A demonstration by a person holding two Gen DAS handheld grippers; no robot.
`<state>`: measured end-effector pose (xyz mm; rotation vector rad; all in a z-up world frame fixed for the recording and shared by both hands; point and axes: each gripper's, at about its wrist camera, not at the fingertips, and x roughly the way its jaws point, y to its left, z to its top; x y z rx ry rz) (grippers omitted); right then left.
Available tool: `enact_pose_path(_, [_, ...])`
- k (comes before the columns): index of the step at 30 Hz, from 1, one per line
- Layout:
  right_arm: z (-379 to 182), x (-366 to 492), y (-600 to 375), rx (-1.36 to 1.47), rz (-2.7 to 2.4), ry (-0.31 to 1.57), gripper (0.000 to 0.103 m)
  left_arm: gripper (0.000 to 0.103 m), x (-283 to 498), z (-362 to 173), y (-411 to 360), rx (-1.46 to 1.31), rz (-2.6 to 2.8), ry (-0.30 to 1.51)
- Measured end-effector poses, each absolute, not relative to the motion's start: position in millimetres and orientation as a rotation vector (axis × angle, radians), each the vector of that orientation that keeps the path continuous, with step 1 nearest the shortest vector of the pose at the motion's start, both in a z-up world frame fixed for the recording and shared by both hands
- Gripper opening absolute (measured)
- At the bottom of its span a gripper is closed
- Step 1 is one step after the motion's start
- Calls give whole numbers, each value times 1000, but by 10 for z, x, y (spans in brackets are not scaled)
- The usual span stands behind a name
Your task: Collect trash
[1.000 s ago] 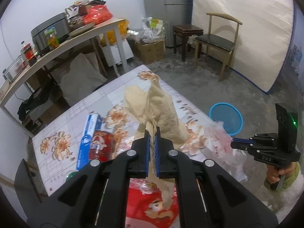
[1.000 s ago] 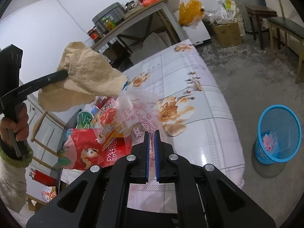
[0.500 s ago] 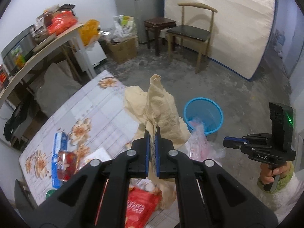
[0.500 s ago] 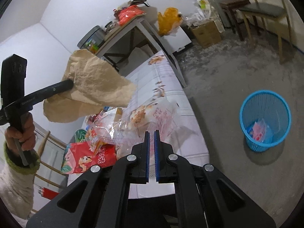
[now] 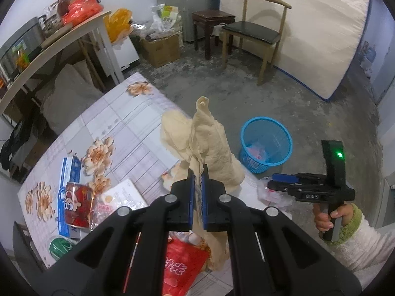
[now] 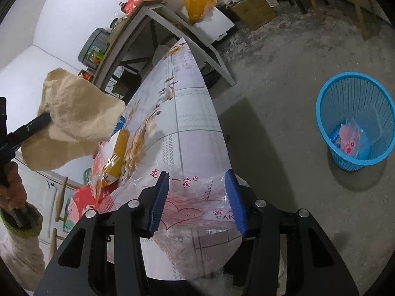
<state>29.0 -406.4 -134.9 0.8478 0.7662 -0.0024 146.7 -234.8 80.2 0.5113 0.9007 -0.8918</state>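
Observation:
My left gripper [image 5: 197, 172] is shut on a crumpled tan paper [image 5: 209, 143], which stands up above the floral table's [image 5: 118, 123] edge. In the right wrist view the tan paper [image 6: 79, 108] hangs at the left. My right gripper [image 6: 197, 180] has its jaws opening. A clear plastic bag with red print [image 6: 197, 212] lies loose between the jaws, and the pads do not press on it. In the left wrist view the right gripper [image 5: 279, 181] sits low at the right, held by a hand in a green cuff. A blue mesh basket [image 6: 333, 103] stands on the floor with pink wrappers inside.
On the table lie a red can [image 5: 75, 204], a blue box [image 5: 69, 170], a red packet [image 5: 182, 266] and a green lid [image 5: 60, 246]. A wooden chair [image 5: 251, 29], a dark stool [image 5: 212, 17], a cardboard box [image 5: 163, 46] and a cluttered side table [image 5: 74, 32] stand beyond.
The right jaws have gone from shut on the clear bag to wide apart, and that gripper has sunk. Both views have swung toward the blue basket. The left gripper keeps the tan paper.

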Motion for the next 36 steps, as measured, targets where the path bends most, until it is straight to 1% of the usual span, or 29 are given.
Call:
enact_pose_path(3, [-1233, 242, -3982, 816, 26, 763, 48, 4, 1514, 781, -2322, 498, -886, 916])
enact_pose_path(5, [-1174, 208, -3938, 801, 40, 760, 54, 4, 1520, 783, -2321, 495, -889, 917])
enact_pose_path(11, [-1079, 263, -3608, 677, 92, 793, 55, 4, 1435, 830, -2329, 496, -915, 901])
enact_pose_path(14, [-1013, 290, -3479, 607, 92, 795, 62, 4, 1394, 852, -2321, 500, -922, 896])
enact_pose_path(16, [-971, 325, -3363, 551, 99, 802, 63, 4, 1379, 860, -2308, 502, -922, 893])
enact_pose_path(17, [-948, 348, -3298, 523, 108, 805, 68, 4, 1376, 860, -2299, 501, -921, 893])
enact_pose_path(20, [-910, 412, -3161, 465, 118, 819, 74, 4, 1369, 856, -2284, 496, -915, 897])
enact_pose_path(22, [-897, 449, -3090, 428, 115, 827, 75, 4, 1377, 848, -2280, 494, -912, 903])
enact_pose_path(27, [-889, 518, -2943, 363, 76, 841, 75, 4, 1387, 827, -2272, 495, -909, 910])
enact_pose_path(28, [-887, 525, -2916, 353, 63, 843, 75, 4, 1396, 823, -2269, 494, -908, 912])
enact_pose_path(30, [-884, 542, -2871, 315, 22, 850, 66, 4, 1403, 818, -2266, 494, -906, 912])
enact_pose_path(32, [-880, 544, -2869, 288, -18, 857, 54, 4, 1416, 811, -2266, 493, -904, 914])
enact_pose_path(33, [-878, 544, -2875, 285, -29, 859, 51, 4, 1420, 808, -2266, 493, -903, 915])
enact_pose_path(35, [-880, 533, -2931, 287, -55, 863, 34, 4, 1425, 803, -2259, 492, -904, 915])
enact_pose_path(36, [-884, 530, -2950, 292, -59, 864, 30, 4, 1426, 803, -2259, 493, -904, 915])
